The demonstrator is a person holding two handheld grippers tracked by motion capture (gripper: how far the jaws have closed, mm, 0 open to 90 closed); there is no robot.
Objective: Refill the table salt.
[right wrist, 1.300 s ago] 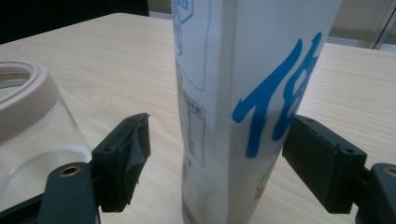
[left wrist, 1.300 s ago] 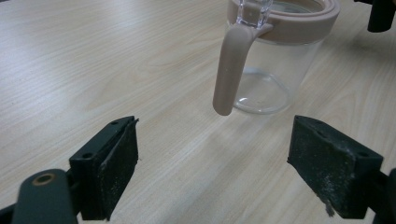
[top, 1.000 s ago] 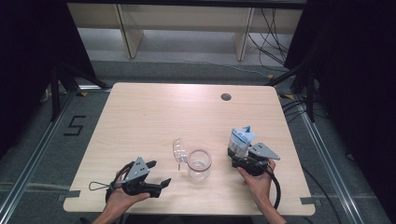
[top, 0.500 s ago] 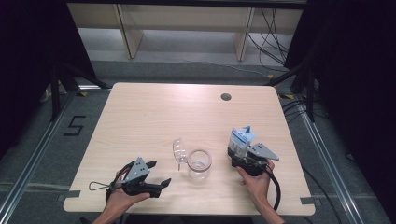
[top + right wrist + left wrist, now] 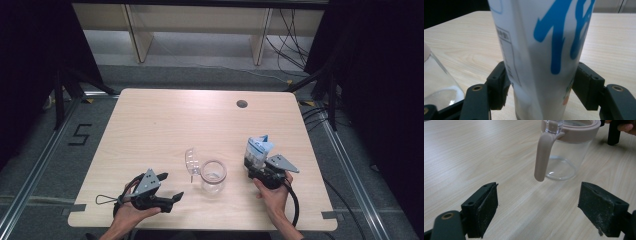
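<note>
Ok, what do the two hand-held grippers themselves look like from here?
Both are black. The left hand-held gripper carries a grey three-cornered plate and a thin wire loop; its pads are dark, rough and scuffed. The right hand-held gripper has the same grey plate and trails a thick black cable. No sleeves.

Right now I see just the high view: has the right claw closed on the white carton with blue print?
Observer: The right claw has the white carton with blue print between its pads, and its jaws have just been closing. I cannot tell whether they press yet.
Operator: And the left claw?
Observer: The left claw is open with nothing between its pads, aimed at the clear glass jar.
Operator: Anything on that jar?
Observer: A pinkish-beige band rings its mouth, and a matching clasp hangs down the side.
</note>
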